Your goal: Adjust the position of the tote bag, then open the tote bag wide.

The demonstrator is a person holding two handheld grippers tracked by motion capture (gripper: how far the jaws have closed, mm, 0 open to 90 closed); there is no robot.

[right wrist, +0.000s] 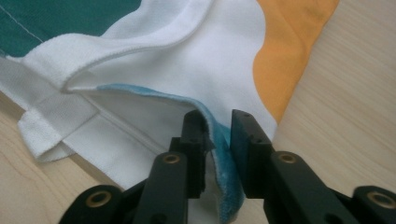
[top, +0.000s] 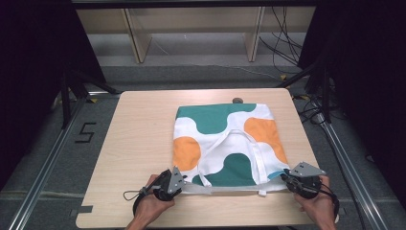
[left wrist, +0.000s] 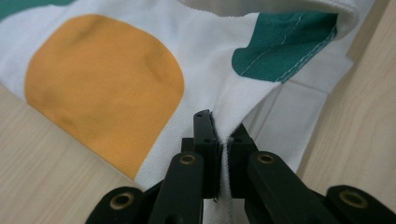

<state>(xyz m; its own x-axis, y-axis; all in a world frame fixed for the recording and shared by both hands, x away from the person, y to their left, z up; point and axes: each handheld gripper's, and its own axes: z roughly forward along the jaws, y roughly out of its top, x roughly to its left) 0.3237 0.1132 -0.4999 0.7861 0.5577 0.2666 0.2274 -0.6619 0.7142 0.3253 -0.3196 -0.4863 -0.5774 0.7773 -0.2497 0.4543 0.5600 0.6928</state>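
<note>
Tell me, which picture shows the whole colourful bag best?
The high view: the bag lies flat on the table, all its green, orange and white patches visible. The left gripper view shows an orange patch and the left gripper pinching white fabric. The right gripper view shows a corner between the right gripper jaws.

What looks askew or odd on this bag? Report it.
Nothing is damaged. The tote bag lies flat on the table, slightly skewed to its edges, and its white handle lies loose across the print. Both grippers pinch its near edge.
</note>
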